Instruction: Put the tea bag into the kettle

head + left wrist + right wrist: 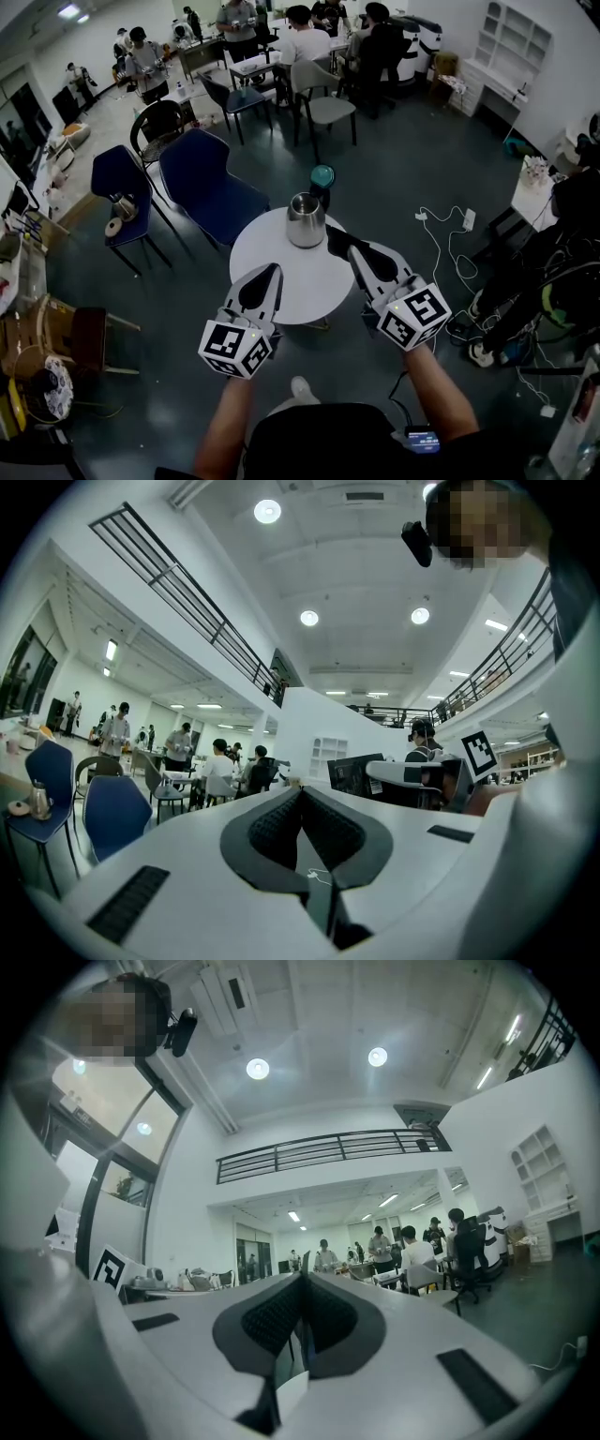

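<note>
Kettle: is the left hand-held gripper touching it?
No: the left hand-held gripper hangs over the round table's near side, clear of the kettle standing farther back.

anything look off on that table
Nothing spilled or tipped: the shiny steel kettle stands upright on the round white table. The only oddity: a white paper piece sticks out of the shut right gripper.

The kettle (pixel 306 220) is a shiny steel one standing upright near the far edge of the round white desk (pixel 281 277), and a white paper bit, probably the tea bag (pixel 292 1396), sits pinched in the right tongs (pixel 302 1283).
</note>
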Tool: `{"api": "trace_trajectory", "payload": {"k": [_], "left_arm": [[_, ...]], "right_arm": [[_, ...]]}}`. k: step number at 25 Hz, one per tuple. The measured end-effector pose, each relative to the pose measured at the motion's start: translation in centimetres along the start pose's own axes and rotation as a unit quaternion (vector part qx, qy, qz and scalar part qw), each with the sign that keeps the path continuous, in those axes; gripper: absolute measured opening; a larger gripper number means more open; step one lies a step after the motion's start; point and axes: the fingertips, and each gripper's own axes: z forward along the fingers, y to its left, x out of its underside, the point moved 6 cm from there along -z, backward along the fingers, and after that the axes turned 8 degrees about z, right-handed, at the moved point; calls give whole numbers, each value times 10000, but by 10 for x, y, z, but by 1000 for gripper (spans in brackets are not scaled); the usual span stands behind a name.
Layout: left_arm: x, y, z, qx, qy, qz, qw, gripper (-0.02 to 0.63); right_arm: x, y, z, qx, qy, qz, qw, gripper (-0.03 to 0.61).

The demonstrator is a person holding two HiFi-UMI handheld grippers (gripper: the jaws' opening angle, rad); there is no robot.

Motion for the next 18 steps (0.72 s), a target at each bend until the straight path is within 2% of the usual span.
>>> {"api": "trace_trajectory", "payload": {"k": [18], "left_arm": [[14,60,11,295,35,-109,9995,15]], "right_arm": [[13,8,54,261,-30,-55,9996,18]]}}
